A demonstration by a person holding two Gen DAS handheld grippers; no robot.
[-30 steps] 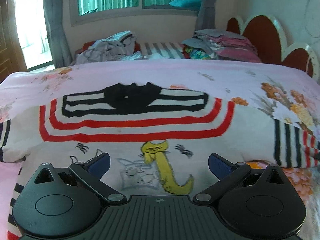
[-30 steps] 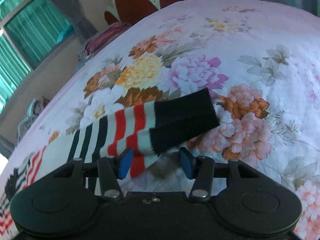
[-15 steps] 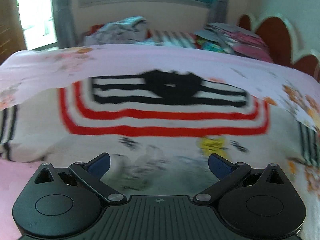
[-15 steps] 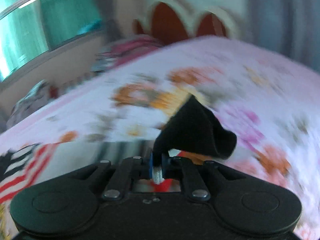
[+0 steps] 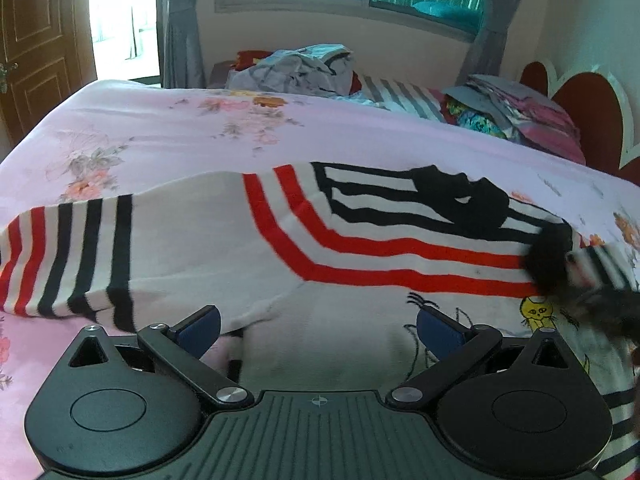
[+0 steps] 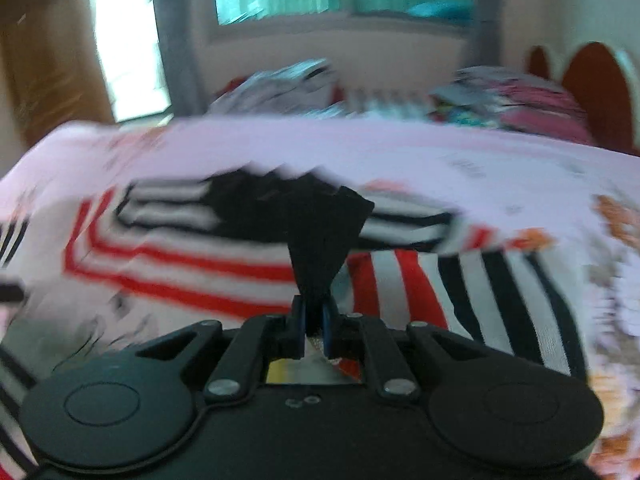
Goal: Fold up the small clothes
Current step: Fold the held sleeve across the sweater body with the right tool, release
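A small white sweater (image 5: 224,240) with red and black stripes, a black collar and a yellow cat print lies spread on the bed. My left gripper (image 5: 318,326) is open and empty, low over the sweater's lower left part near the left sleeve (image 5: 68,260). My right gripper (image 6: 313,320) is shut on the black cuff (image 6: 324,248) of the right sleeve and holds it up over the sweater's chest (image 6: 180,264). The right wrist view is blurred. The cuff also shows as a dark blur in the left wrist view (image 5: 550,260).
The bed has a pink floral sheet (image 5: 180,128). A heap of loose clothes (image 5: 296,70) and a stack of folded clothes (image 5: 516,114) lie at the far side below the window. A red and white headboard (image 5: 588,108) stands at the right.
My right gripper closed on the sleeve cuff and carried it left over the sweater's body. My left gripper shifted left toward the left sleeve and stayed open.
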